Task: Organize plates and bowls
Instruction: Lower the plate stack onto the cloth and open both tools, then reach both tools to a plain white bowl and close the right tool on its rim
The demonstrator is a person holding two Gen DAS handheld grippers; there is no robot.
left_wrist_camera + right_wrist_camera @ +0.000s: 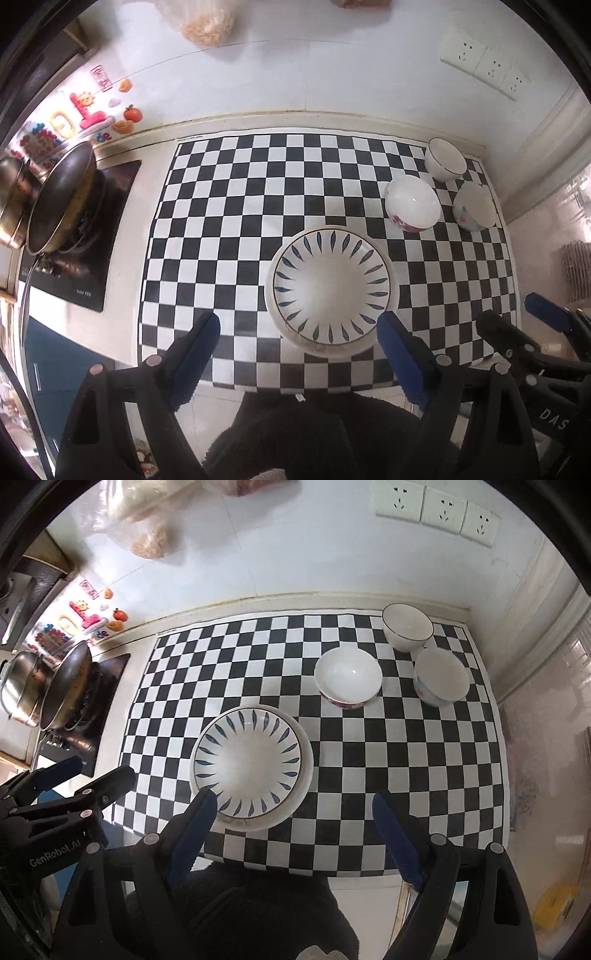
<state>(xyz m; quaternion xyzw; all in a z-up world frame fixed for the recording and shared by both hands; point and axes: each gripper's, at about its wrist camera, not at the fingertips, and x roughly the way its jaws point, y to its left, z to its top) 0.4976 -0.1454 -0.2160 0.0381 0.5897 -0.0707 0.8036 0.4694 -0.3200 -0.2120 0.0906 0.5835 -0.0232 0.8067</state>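
Note:
A white plate with blue leaf marks [330,284] [248,760] lies stacked on a plain white plate on the checkered mat [229,206] [388,768], near its front edge. Three bowls stand at the back right: one with a red flower pattern [413,207] [348,677], one with a dark rim line [445,158] [407,626], one with pale blue marks [474,207] [440,676]. My left gripper [299,328] hangs open above the plate stack, holding nothing. My right gripper [295,808] is open too, above the mat just right of the stack.
A wok [61,199] [64,686] and a steel pot [11,199] [22,690] sit on a black hob at the left. Wall sockets [484,64] [439,509] are on the back wall. Bagged food [207,26] hangs above. The counter ends just before the mat's front edge.

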